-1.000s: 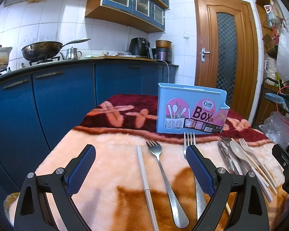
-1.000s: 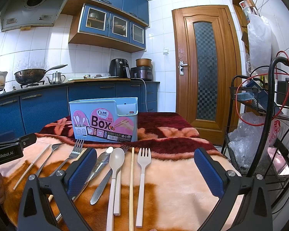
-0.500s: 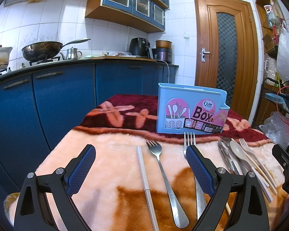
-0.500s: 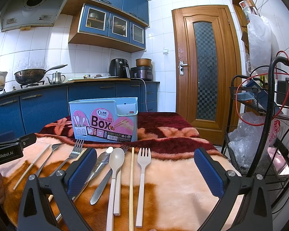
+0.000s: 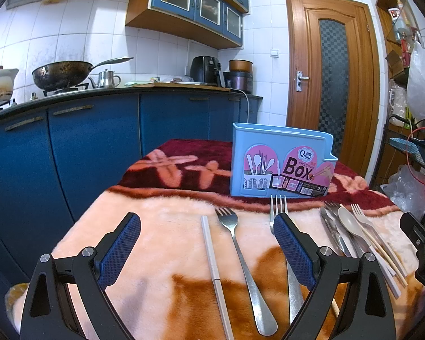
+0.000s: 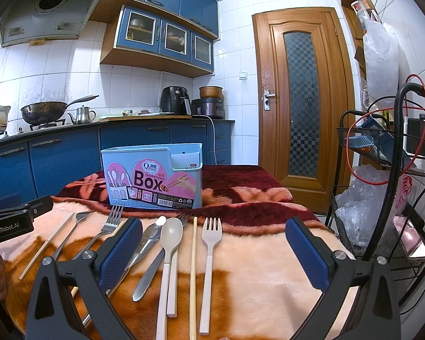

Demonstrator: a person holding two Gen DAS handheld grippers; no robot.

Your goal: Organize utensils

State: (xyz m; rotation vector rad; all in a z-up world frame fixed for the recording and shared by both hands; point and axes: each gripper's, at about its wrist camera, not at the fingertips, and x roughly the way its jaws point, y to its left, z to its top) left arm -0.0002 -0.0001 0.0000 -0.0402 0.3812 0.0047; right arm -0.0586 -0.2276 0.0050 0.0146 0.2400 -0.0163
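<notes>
A light blue utensil box [image 5: 280, 164] [image 6: 154, 177] stands upright on the blanket-covered table. In front of it lie loose utensils. In the left wrist view a white chopstick [image 5: 212, 257] and a steel fork [image 5: 240, 257] lie between the fingers of my open left gripper [image 5: 206, 252]; a second steel fork [image 5: 279, 206] runs under its right finger. In the right wrist view a beige spoon [image 6: 168, 243], a wooden chopstick [image 6: 194, 269], a beige fork [image 6: 209, 257] and a steel knife [image 6: 148, 272] lie between the fingers of my open right gripper [image 6: 214, 255]. Both hold nothing.
The table wears a peach, orange and maroon fleece blanket [image 5: 161, 235]. Blue kitchen cabinets [image 5: 85, 147] run along the left with a wok [image 5: 62, 73] on the stove. A black wire rack [image 6: 382, 198] with bags stands close at the right. A wooden door [image 6: 303, 99] is behind.
</notes>
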